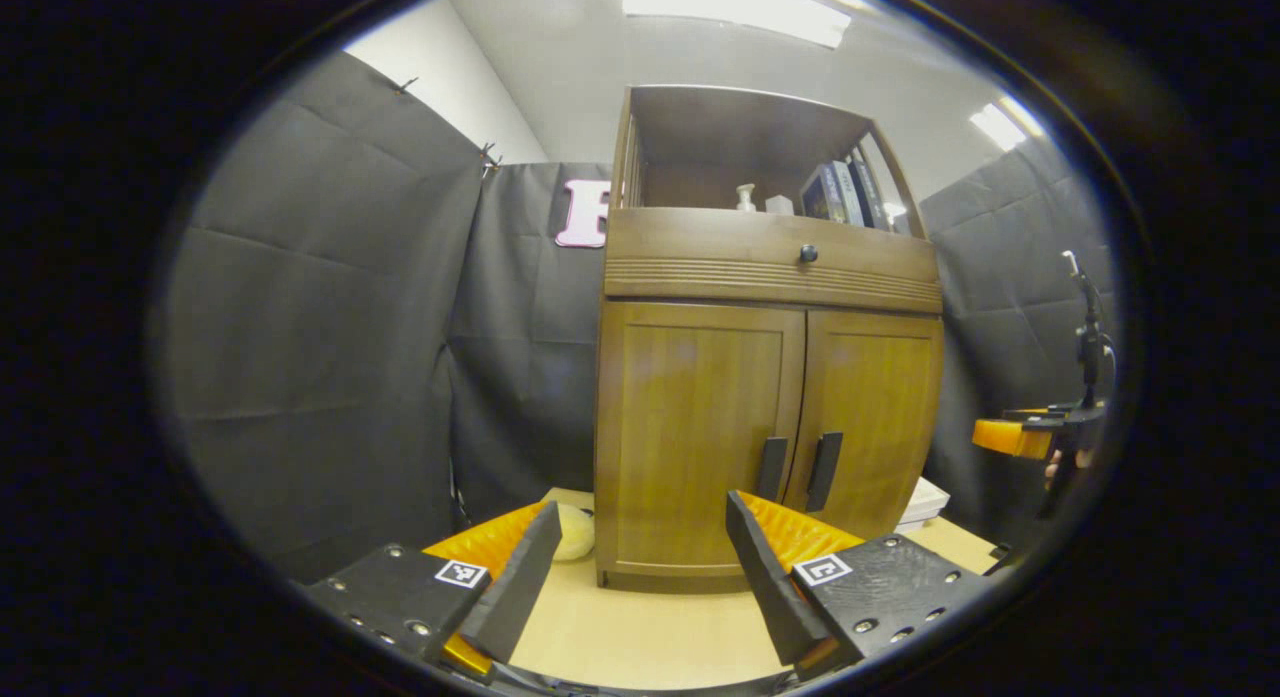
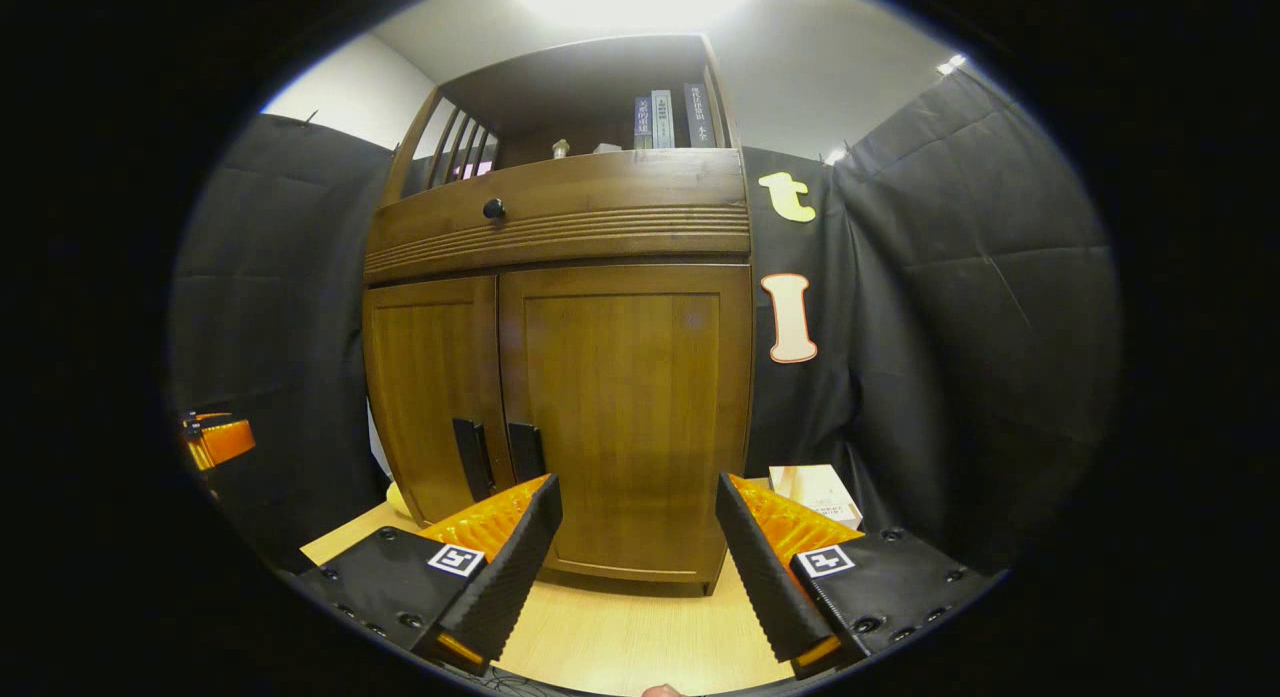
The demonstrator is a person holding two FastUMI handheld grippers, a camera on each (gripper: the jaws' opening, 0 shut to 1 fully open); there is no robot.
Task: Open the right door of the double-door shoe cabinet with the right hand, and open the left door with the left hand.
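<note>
Both doors of the shoe cabinet [image 2: 560,397] stand closed as the right gripper [image 2: 638,537] and left gripper [image 1: 640,557] hover short of it, jaws apart. The right handle [image 2: 525,450] and left handle [image 2: 470,457] sit side by side; a misjudged reach could catch the wrong one.

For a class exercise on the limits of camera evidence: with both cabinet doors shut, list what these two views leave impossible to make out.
- Cabinet interior: hidden behind the shut left door and right door, both views.
- Book spines: lettering too small, right gripper view.
- Pale round object: partly hidden by the left gripper, left gripper view.
- Right gripper: its holder's hand lies beyond the edge.
</note>
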